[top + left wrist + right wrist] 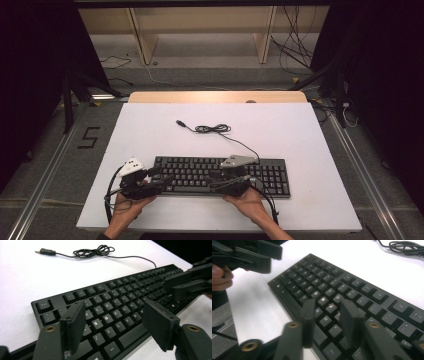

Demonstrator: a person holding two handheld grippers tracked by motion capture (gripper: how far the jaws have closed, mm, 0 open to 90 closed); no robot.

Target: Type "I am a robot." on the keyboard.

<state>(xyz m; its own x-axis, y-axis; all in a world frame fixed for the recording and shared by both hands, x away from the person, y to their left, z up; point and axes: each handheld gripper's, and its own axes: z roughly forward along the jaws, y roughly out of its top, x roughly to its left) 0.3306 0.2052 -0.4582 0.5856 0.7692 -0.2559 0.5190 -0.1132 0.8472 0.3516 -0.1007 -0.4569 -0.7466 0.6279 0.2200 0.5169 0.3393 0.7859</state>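
Note:
A black keyboard lies on the white table near the front edge. Its thin cable runs back to a coil and ends in a USB plug. My left gripper hovers over the keyboard's left end, pointing right. In the left gripper view the left gripper stands wide open above the letter keys, holding nothing. My right gripper points left over the keyboard's middle. In the right gripper view the right gripper has a narrower gap over the keys, nothing between its fingers.
The white table top has free room behind and beside the keyboard. A wooden edge shows at the back. Beyond it stand wooden shelf legs and loose cables on the floor. Dark stands flank both sides.

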